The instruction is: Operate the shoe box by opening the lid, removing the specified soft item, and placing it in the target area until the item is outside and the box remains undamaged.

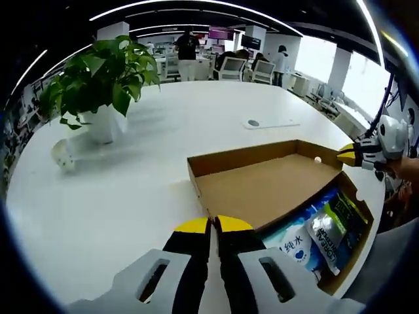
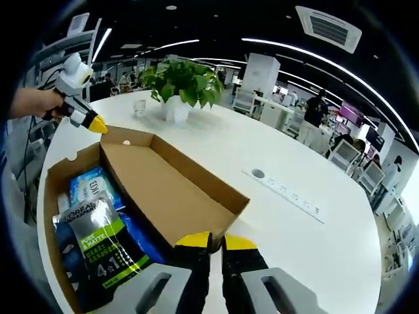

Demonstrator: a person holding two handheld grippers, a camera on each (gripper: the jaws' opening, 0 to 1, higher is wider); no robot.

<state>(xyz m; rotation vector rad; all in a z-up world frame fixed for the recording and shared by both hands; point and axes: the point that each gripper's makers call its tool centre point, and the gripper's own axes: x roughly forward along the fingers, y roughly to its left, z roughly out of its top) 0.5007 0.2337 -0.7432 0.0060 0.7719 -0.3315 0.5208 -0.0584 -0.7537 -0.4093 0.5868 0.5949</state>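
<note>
Packets [image 2: 98, 245] lay in the open box [image 2: 163, 190], just left of the right gripper [image 2: 210, 241]; both grippers were closed, holding nothing.

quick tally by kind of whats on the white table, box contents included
brown cardboard shoe box with open lid: 1
soft packets inside it, dark green-and-grey pouch and blue-and-white wipes pack: 2
leafy green plant in white pot: 1
small white cup: 1
total: 5
</note>
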